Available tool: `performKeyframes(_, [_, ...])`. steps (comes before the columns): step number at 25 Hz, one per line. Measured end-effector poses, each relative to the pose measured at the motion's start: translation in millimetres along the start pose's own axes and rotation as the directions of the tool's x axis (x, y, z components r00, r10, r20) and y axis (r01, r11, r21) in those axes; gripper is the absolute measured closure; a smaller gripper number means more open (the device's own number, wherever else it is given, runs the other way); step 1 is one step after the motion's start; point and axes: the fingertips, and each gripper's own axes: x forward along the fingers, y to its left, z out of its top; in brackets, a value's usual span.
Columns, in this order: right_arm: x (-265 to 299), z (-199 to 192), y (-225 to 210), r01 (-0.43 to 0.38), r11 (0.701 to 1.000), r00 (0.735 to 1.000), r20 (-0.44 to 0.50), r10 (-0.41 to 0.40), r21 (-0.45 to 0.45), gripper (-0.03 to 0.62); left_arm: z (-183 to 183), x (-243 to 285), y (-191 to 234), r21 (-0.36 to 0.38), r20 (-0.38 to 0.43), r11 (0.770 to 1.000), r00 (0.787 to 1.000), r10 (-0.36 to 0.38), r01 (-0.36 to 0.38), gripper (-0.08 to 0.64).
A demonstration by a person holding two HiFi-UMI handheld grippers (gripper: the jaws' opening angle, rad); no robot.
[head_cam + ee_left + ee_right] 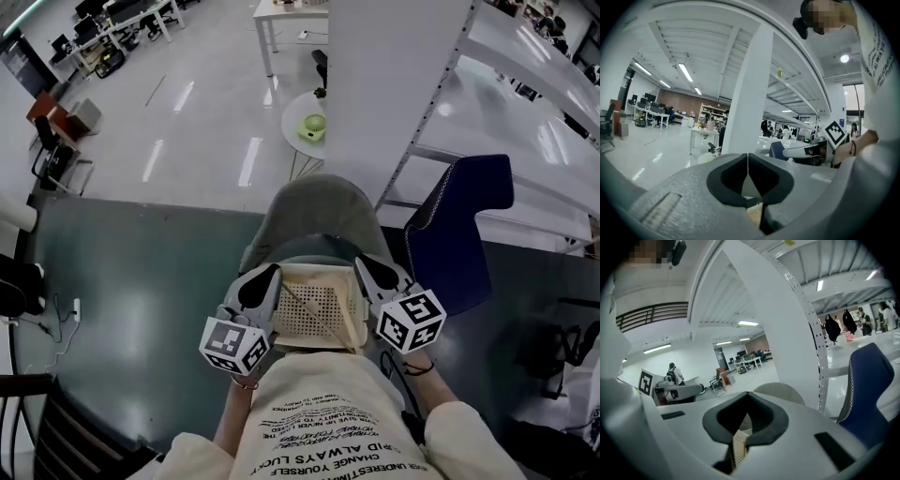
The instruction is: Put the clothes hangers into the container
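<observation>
A beige perforated container [314, 314] hangs in the air in front of the person's chest, held between the two grippers. My left gripper [261, 286] is shut on its left rim, and a beige edge [755, 213] shows low between the closed jaws. On the opposite rim my right gripper [377, 275] is shut too, with the perforated wall [737, 452] caught in its jaws. A thin dark line [323, 317] crosses the inside of the container; I cannot tell whether it is a hanger. No other hanger is visible.
A grey chair [314, 211] stands just beyond the container, with a blue chair [464, 220] to its right. A white shelf rack [450, 94] rises at the right. Further off is a round white table [300, 127]. Dark green flooring [141, 300] lies below.
</observation>
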Motion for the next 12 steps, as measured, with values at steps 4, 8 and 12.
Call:
performKeyframes(4, [-8, 29, 0, -0.002, 1.000, 0.998, 0.070, 0.002, 0.006, 0.589, 20, -4, 8, 0.019, 0.046, 0.999, 0.998, 0.037, -0.038, 0.534])
performKeyframes(8, [-16, 49, -1, 0.004, 1.000, 0.992, 0.124, -0.006, 0.013, 0.589, 38, -9, 17, 0.042, 0.082, 0.997, 0.994, 0.066, -0.069, 0.534])
performKeyframes(12, [-24, 62, 2, 0.011, 1.000, 0.986, 0.165, -0.009, -0.013, 0.589, 49, -15, 21, 0.059, 0.109, 0.994, 0.990, 0.084, -0.091, 0.534])
